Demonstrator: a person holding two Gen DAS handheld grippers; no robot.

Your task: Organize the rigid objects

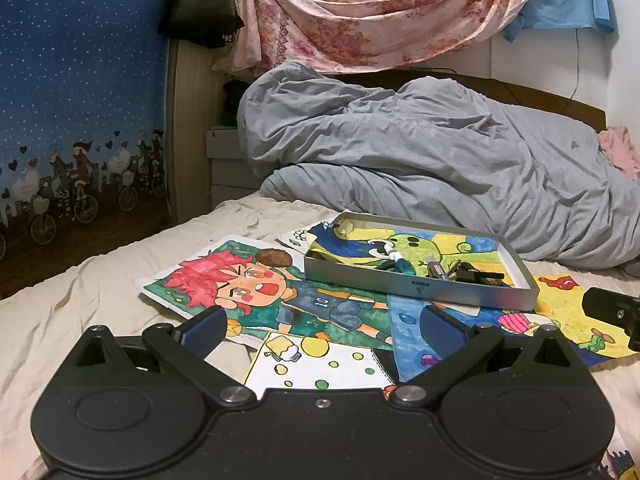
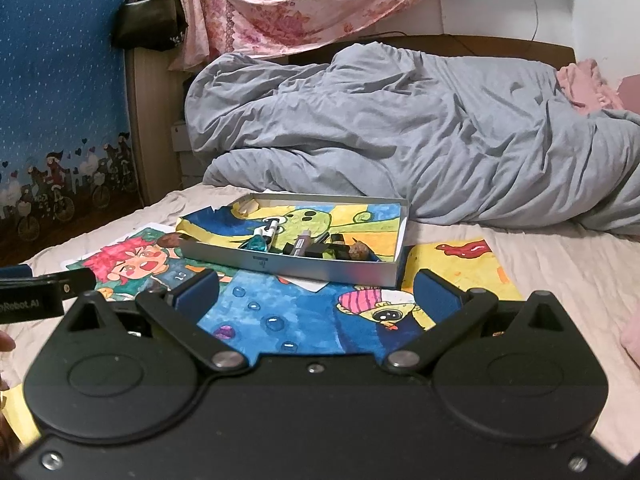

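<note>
Ahead of you a crumpled grey duvet (image 1: 420, 160) lies heaped across the far half of the bed, over the beige bed sheet (image 1: 80, 300). Spread on that sheet near the bed's front edge are colourful children's drawings on paper; the one toward the left edge shows a red-haired cartoon footballer (image 1: 256, 292), and a yellow one with a red splash (image 2: 460, 256) lies toward the right. Above the headboard hangs a pink floral cloth (image 1: 360, 20), with a light blue garment (image 1: 560, 0) at its right. A small black bag (image 2: 150, 20) hangs beside the blue starry curtain with cyclists (image 1: 80, 100). At the far right corner sits something pink, possibly a blanket (image 2: 584, 84).
</note>
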